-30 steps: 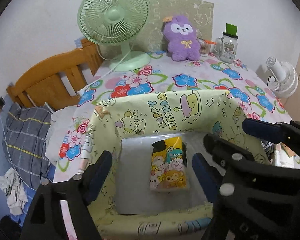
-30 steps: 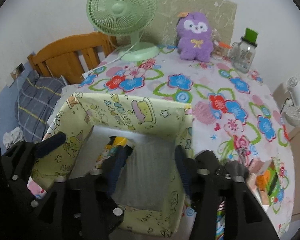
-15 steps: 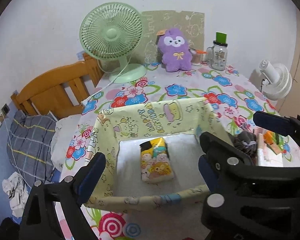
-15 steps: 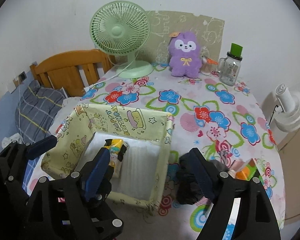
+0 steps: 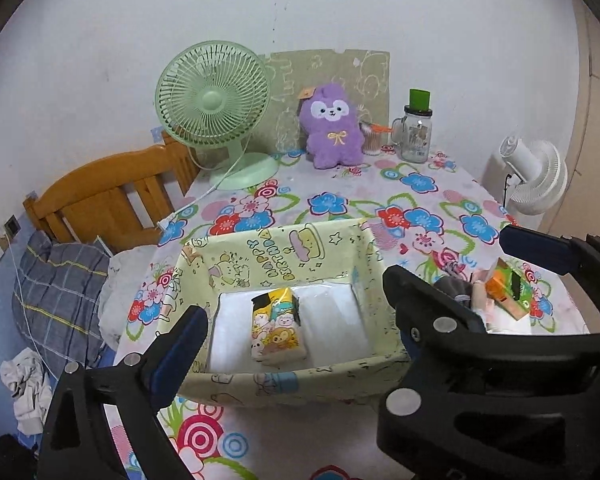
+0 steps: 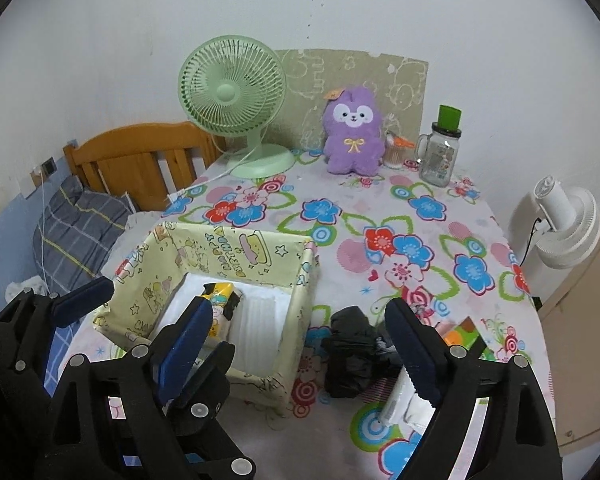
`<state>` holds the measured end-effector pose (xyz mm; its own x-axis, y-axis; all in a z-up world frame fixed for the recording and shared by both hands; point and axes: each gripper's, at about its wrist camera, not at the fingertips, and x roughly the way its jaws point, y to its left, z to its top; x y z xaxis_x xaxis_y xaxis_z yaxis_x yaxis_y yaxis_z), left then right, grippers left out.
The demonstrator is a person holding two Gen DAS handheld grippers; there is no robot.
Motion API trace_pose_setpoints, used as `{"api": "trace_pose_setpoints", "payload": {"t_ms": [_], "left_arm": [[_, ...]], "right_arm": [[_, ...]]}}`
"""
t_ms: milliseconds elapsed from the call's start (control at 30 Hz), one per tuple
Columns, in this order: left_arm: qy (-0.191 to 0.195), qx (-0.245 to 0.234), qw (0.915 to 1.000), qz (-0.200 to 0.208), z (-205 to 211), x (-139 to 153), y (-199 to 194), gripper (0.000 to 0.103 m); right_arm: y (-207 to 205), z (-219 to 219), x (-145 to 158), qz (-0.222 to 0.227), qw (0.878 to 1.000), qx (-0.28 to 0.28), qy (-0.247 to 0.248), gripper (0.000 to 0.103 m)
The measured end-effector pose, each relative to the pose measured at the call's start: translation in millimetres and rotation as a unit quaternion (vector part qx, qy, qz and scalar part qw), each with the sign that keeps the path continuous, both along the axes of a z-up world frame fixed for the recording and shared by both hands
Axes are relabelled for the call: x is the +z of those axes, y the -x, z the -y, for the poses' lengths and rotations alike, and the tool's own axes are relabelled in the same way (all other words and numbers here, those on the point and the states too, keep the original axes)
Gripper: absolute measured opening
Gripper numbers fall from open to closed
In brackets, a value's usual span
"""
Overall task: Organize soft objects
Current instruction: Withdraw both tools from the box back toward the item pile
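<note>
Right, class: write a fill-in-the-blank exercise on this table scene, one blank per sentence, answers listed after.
1. The cartoon tissue pack lies inside the yellow ____.
2. The plush toy at the back of the table is ____ in colour.
3. Beside the plush toy stands a pale green ____.
4. Both tongs, left and right, hold ____.

Answers: box; purple; fan; nothing

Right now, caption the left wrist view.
Open left gripper above cartoon-printed tissue pack lying inside yellow paper-lined box.
</note>
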<state>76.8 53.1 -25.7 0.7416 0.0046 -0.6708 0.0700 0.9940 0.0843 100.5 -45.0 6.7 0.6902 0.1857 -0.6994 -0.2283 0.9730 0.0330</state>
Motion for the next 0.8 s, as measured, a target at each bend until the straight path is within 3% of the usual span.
{"api": "trace_pose_setpoints", "payload": {"t_ms": [800], "left_arm": [[0.01,-0.033,0.9987,0.036,51,27,25,0.101]], "right_arm": [[30,54,31,0.059,0.998,-0.035,0.004,0.096]]}}
